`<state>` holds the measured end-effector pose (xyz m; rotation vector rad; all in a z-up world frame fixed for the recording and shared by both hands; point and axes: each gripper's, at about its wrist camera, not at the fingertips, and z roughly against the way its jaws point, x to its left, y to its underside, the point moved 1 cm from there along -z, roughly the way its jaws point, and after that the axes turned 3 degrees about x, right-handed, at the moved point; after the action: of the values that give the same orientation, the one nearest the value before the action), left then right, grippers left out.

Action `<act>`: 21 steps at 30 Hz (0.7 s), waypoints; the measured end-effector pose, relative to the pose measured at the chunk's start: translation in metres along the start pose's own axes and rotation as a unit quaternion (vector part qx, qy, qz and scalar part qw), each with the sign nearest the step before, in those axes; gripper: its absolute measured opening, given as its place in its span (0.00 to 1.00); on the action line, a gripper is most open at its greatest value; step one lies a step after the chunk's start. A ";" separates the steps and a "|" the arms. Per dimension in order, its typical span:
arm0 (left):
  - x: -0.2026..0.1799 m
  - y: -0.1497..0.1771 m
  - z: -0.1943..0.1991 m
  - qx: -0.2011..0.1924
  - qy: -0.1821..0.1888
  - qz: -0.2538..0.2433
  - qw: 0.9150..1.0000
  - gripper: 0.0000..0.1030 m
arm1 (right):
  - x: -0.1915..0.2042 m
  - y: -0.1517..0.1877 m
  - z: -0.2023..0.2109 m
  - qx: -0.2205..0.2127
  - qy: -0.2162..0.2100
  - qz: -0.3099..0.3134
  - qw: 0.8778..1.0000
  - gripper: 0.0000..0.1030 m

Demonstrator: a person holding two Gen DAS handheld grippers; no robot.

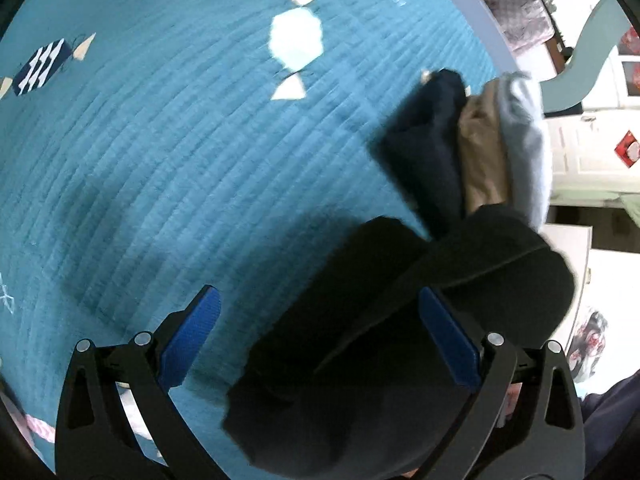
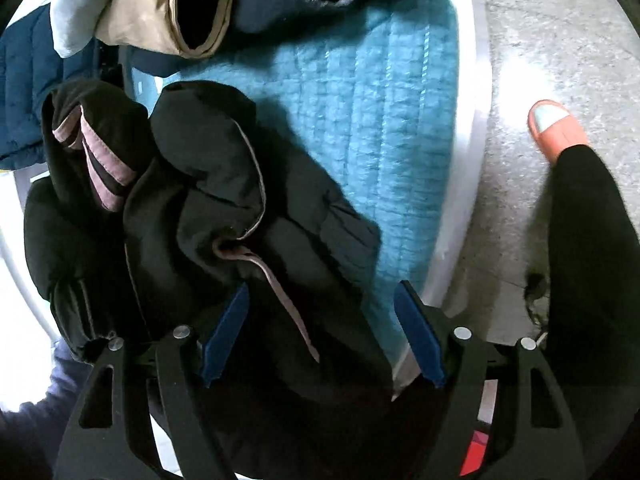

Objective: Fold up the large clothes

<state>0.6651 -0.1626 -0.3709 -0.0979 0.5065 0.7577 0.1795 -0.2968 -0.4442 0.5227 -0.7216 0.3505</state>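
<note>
We see the black jacket (image 2: pixel 208 208) bunched on the teal quilt (image 2: pixel 384 120), approx 9 o'clock of frame ctr in the right wrist view. Right gripper (image 2: pixel 320 328) has its jaws spread wide, blue pads clear of the fabric, jacket hem lying between them, nothing gripped. Left gripper (image 1: pixel 320 336) likewise released, jaws wide apart; jacket (image 1: pixel 400 320) under its 3 o'clock pad, bare quilt (image 1: pixel 160 160) at 9. At 1 o'clock in the left wrist view we note a stack: navy garment (image 1: pixel 428 148), tan garment (image 1: pixel 480 152), pale blue garment (image 1: pixel 528 148). Person's leg (image 2: pixel 592 264) and slipper (image 2: pixel 556 128) at 3 o'clock on the grey floor (image 2: pixel 540 40).
</note>
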 end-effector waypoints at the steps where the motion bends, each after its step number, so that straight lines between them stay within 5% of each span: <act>1: 0.005 0.003 -0.001 0.005 -0.003 -0.002 1.000 0.96 | -0.002 -0.003 -0.005 0.003 -0.004 0.002 1.000 0.70; 6: 0.035 0.008 -0.019 0.033 -0.008 0.002 0.999 0.96 | 0.006 -0.007 -0.018 0.023 -0.015 0.021 0.999 0.71; 12: 0.045 0.016 -0.045 0.078 0.036 -0.013 0.996 0.95 | 0.013 -0.008 -0.020 0.037 -0.040 0.056 0.997 0.59; 17: 0.053 0.018 -0.064 0.101 0.103 0.001 0.989 0.95 | 0.012 -0.012 -0.021 0.049 -0.057 0.043 0.996 0.61; 21: 0.059 0.016 -0.086 0.122 0.113 0.000 0.986 0.96 | 0.001 -0.016 -0.029 0.058 -0.074 0.033 0.995 0.66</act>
<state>0.6553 -0.1364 -0.4722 0.0448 0.8112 0.6819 0.2033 -0.2937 -0.4673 0.6410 -0.8663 0.4214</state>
